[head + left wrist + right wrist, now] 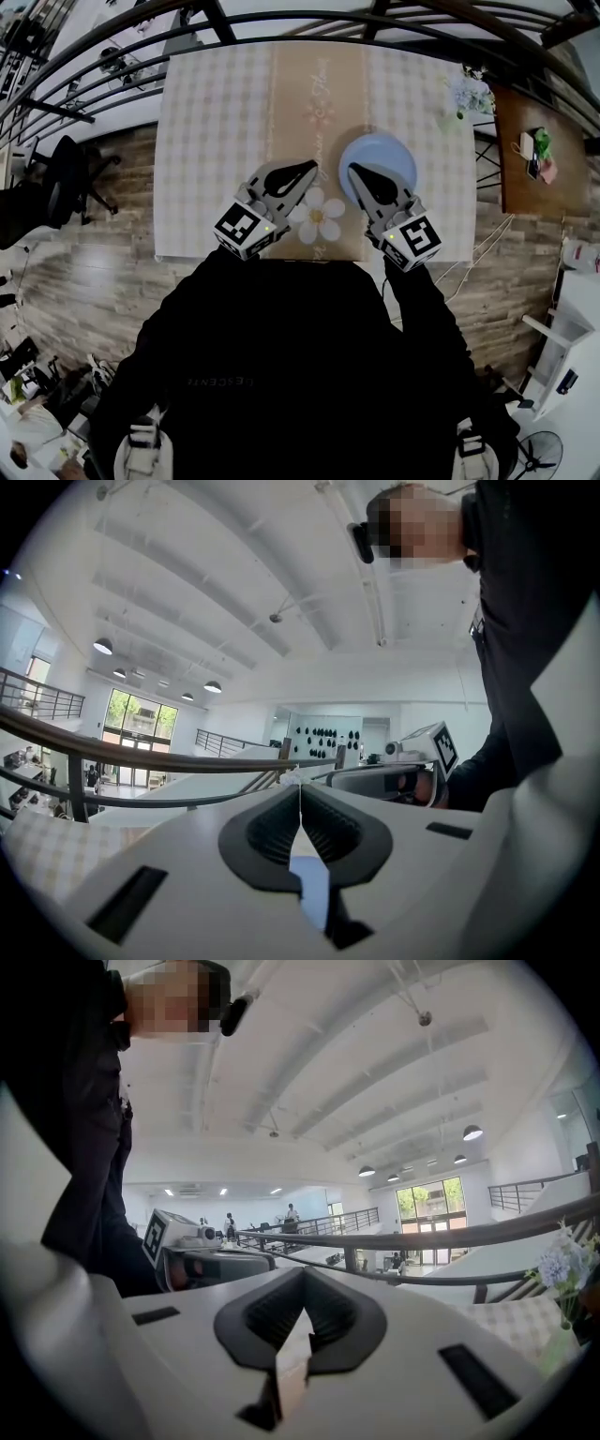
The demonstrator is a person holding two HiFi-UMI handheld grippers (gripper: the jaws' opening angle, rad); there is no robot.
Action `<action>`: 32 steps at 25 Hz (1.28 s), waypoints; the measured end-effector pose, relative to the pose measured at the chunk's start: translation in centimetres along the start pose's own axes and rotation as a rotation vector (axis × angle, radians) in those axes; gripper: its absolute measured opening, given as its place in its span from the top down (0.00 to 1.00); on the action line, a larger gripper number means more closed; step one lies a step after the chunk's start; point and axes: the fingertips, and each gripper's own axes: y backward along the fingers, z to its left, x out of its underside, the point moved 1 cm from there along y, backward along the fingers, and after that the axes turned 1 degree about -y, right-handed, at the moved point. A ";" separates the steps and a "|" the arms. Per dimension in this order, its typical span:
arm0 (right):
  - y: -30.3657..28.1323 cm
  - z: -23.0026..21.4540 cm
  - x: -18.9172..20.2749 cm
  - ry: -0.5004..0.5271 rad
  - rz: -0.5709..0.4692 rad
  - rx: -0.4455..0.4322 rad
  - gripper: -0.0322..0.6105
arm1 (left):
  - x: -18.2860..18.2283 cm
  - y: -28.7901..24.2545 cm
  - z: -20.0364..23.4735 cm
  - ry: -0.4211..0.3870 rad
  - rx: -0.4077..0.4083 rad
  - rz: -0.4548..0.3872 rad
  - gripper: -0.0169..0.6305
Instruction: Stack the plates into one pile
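Nearest us: dark sleeves (pixel 417 300), with both claws over the table's (pixel 206 141) near edge, pointing roughly level toward the far edge.

Left gripper (pixel 310 168): jaws together, nothing between them, and only a hairline seam in its own view. Right gripper (pixel 355 172): jaws together too, empty. They sit side by side, apart, with tips angled in toward each other.

Between them, on the tan runner (pixel 314 84) close to the near edge, we see a white daisy shape (pixel 319 217) with a yellow centre. We can't tell whether it's a dish or print on the cloth.

Just past the right gripper's tips is the blue plate (pixel 384 159). It lies flat on the table, straddling the runner's right edge, about midway between the near and far edges. In the head view the tips overlap its near-left rim, but we can't tell if they touch. We also can't tell how many plates are in that spot.

Far right corner: small vase of pale flowers (pixel 466 94). Beyond the far edge: dark railing (pixel 424 1241).
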 end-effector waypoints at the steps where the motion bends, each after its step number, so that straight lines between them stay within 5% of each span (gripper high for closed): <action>1: 0.0 0.1 -0.1 0.010 0.000 -0.001 0.94 | -0.1 0.0 0.0 0.003 0.000 -0.005 0.94; 19: -0.2 0.2 -1.6 -0.016 -0.043 0.010 0.94 | -1.2 -0.7 0.6 0.023 -0.031 0.013 0.94; 32: -0.8 0.6 -2.0 0.018 -0.036 0.009 0.95 | -1.7 -0.6 0.0 -0.046 0.007 0.003 0.94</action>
